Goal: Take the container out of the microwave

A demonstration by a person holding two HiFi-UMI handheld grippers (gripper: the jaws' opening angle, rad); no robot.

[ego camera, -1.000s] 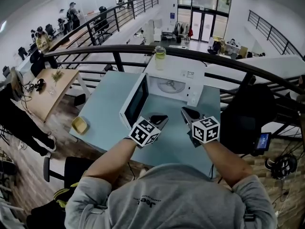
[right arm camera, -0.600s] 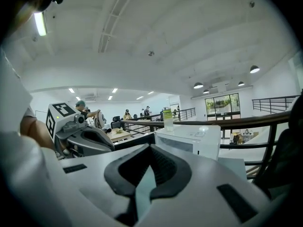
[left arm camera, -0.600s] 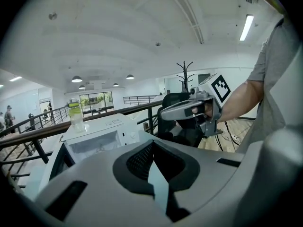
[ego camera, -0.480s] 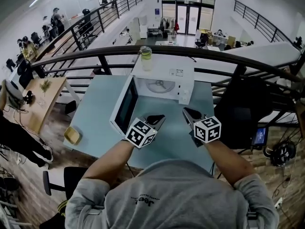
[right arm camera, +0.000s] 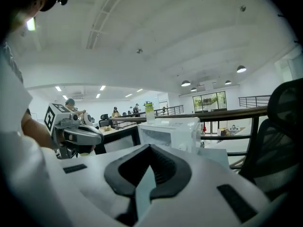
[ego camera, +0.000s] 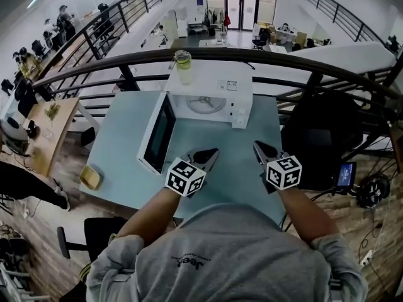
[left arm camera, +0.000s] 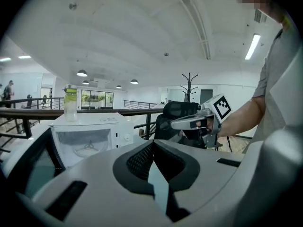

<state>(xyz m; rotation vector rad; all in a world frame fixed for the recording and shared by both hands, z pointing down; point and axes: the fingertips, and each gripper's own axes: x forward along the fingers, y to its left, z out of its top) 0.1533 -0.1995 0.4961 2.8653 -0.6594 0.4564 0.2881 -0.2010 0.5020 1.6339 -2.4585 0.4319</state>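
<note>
Over the table's (ego camera: 119, 143) near edge, the left gripper (ego camera: 214, 151) and right gripper (ego camera: 257, 145) hover side by side, both pairs of jaws pressed together, nothing pinched. Ahead, the microwave (ego camera: 211, 82) stands with its door (ego camera: 157, 134) wide open, only the turntable (ego camera: 206, 104) showing inside. A small yellow container (ego camera: 90, 177) sits at the table's left front corner, well apart from both grippers. A jar (ego camera: 182, 65) stands on top of the microwave.

Floor: wood planks (ego camera: 72, 168) | Furniture: pale blue table (ego camera: 119, 143); wooden desk (ego camera: 44, 143) at left; black office chair (ego camera: 315, 131) at right; coat stand (left arm camera: 189, 82) | Barrier: curved black railing (ego camera: 252, 54) behind table | Far end: glazed doors (ego camera: 242, 8) | Ceiling: white, round lamps (left arm camera: 82, 73), strip light (left arm camera: 252, 46)
</note>
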